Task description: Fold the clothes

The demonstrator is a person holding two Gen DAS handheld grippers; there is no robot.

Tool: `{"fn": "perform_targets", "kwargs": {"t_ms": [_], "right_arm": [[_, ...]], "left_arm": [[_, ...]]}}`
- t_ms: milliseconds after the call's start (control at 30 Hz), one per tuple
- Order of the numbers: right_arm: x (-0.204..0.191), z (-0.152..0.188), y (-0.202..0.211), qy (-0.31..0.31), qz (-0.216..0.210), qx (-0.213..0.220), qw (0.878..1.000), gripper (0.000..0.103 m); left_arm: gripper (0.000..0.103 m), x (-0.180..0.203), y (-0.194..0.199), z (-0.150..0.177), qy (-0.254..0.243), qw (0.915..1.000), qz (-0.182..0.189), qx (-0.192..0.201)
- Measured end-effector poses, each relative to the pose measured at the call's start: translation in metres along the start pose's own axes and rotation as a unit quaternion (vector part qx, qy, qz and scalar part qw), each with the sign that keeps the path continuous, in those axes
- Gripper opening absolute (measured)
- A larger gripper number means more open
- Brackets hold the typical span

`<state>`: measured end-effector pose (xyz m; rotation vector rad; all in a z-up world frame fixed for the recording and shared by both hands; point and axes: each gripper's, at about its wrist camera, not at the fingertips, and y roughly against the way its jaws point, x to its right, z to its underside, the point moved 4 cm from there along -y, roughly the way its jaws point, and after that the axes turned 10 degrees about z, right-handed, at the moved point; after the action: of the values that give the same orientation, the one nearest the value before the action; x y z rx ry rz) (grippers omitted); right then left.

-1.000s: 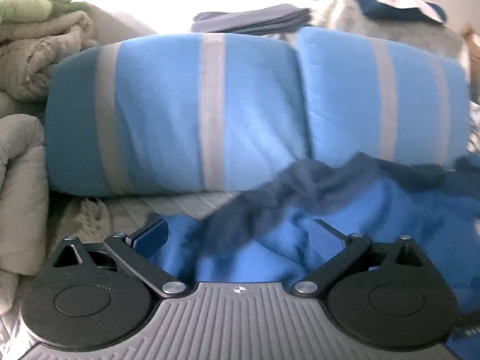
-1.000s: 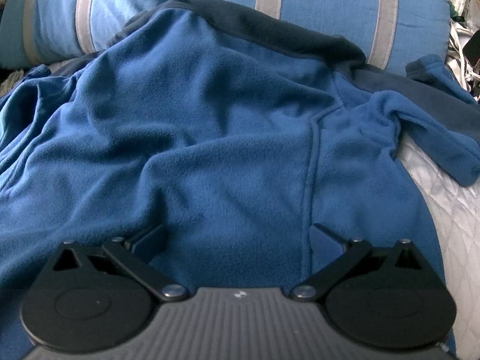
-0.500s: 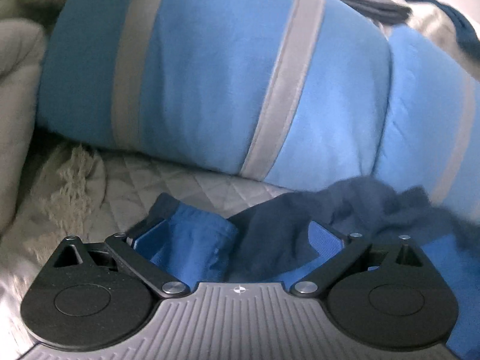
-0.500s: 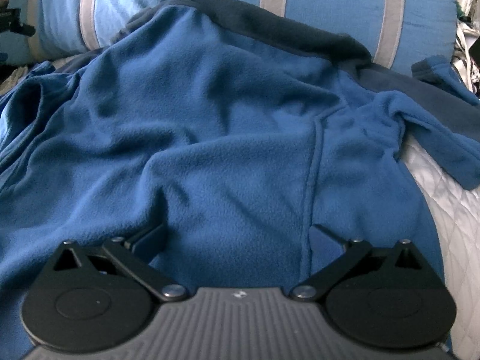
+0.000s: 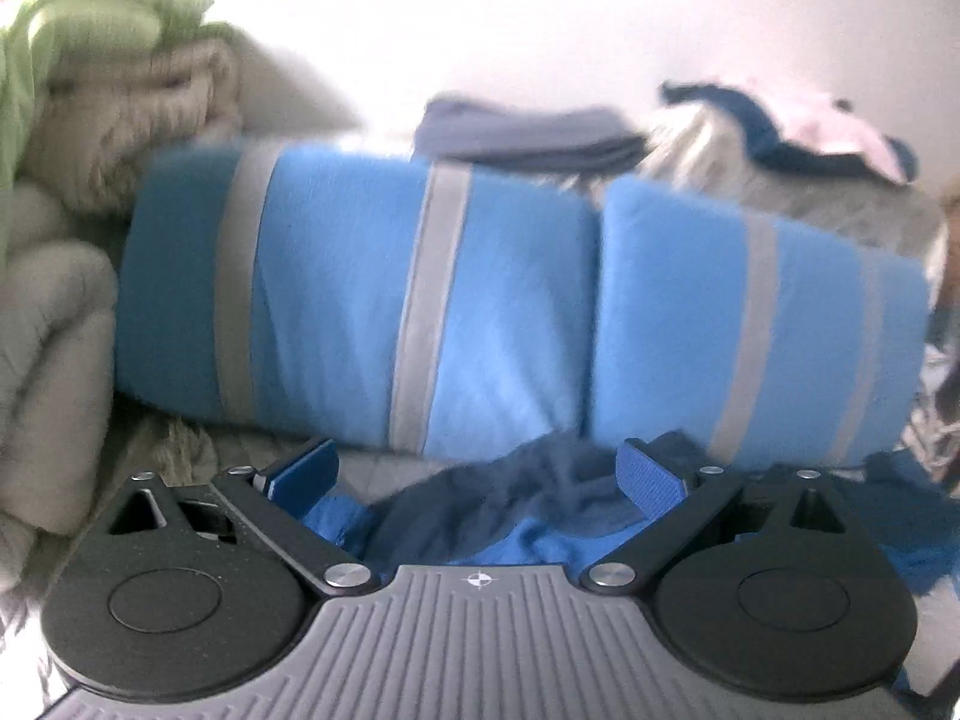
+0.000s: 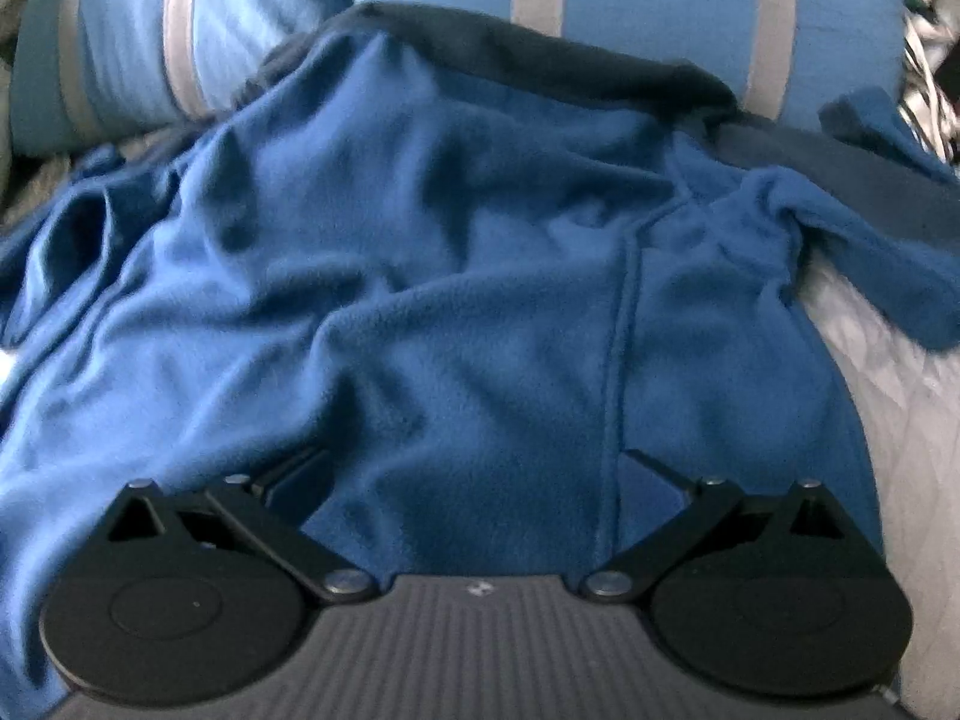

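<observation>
Left wrist view: left hand-held gripper (image 5: 477, 468) spread wide, nothing pinched between its blue pads. Bunched end of a blue fleece jacket (image 5: 510, 510) directly under and just ahead of the fingers, dark navy trim uppermost, brighter blue below. Fleece trailing off toward the right of the frame, so the garment's bulk lies to this gripper's right. Beyond it, two blue pillows with grey stripes (image 5: 372, 306), side by side, touching. Quilted bedcover (image 5: 372, 471) showing in a narrow strip between fleece and pillows. At far left a beige comforter (image 5: 54, 324) with a green cloth (image 5: 78, 30) on top. Behind the pillows, one folded dark-blue stack (image 5: 528, 132) and one pile of blue and pink cloth (image 5: 822, 132). Blurred, so finer detail not readable.

Right wrist view: right hand-held gripper (image 6: 477, 474) also spread, fingers resting low over the jacket's body, fabric lying between and around them but not clamped. One jacket (image 6: 420, 276), spread crumpled on the bed, long axis running away from the gripper toward the pillows (image 6: 660, 0), navy collar (image 6: 540, 66) at the far end touching them. One sleeve (image 6: 870, 252) thrown out to the right over the white quilt (image 6: 912, 420); left side heaped in folds. Central seam just right of the midline between the fingers.

Judgement: right gripper over the hem end, left at the jacket's far left edge; lying loose and unfolded now.
</observation>
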<state>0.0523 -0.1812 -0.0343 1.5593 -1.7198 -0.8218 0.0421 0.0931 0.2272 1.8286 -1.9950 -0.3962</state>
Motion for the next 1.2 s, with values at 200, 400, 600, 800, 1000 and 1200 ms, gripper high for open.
{"fn": "perform_targets", "kwargs": {"t_ms": [200,400,600,800,1000,1200], "right_arm": [[0.01,0.0,0.015,-0.044,-0.028,0.009,0.999,0.102],[0.012,0.018,0.031,-0.019,-0.041,0.017,0.999,0.102],[0.012,0.035,0.067,0.018,-0.058,0.042,0.997,0.102],[0.01,0.036,0.115,0.038,-0.074,0.064,0.994,0.102],[0.017,0.018,0.183,0.07,-0.083,0.112,0.988,0.102],[0.04,-0.031,0.247,0.069,-0.093,0.159,0.981,0.102]], "left_arm": [[0.101,0.038,0.043,-0.027,-0.033,0.9992,0.02,-0.004],[0.102,0.047,0.082,-0.035,-0.034,0.9991,0.017,0.02],[0.102,0.033,0.108,0.01,-0.039,0.9992,0.001,-0.001],[0.101,0.022,0.107,0.066,-0.052,0.9973,-0.005,-0.051],[0.101,0.02,0.128,0.051,-0.05,0.998,0.008,-0.038],[0.102,0.028,0.141,-0.014,-0.079,0.9965,0.021,0.015]]}}
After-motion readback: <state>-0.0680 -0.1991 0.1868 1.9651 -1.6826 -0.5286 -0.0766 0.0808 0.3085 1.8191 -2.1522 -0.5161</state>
